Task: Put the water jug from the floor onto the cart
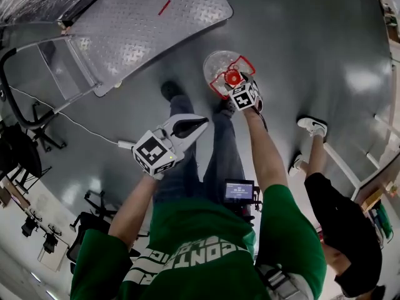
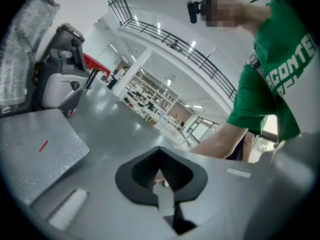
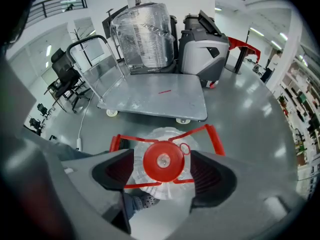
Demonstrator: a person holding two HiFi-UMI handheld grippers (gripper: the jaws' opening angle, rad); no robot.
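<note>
The water jug (image 1: 219, 64) stands upright on the grey floor, a clear ribbed bottle (image 3: 162, 131) with a red cap (image 3: 163, 160) and a red handle frame (image 3: 207, 133). My right gripper (image 3: 162, 159) points steeply down over it, open, with one jaw on each side of the cap and neither pad touching it. In the head view that right gripper (image 1: 232, 80) sits right above the jug. The flat metal cart (image 1: 144, 24) waits just beyond the jug, its deck (image 3: 155, 96) bare. My left gripper (image 1: 199, 125) hangs shut and empty over my legs, left of the jug.
A plastic-wrapped drum (image 3: 142, 34) and a grey machine (image 3: 202, 44) stand behind the cart. Another person (image 1: 340, 217) stands at the right. Office chairs (image 1: 25, 149) and a white cable (image 1: 81, 127) lie to the left. My shoes (image 1: 170, 91) are close to the jug.
</note>
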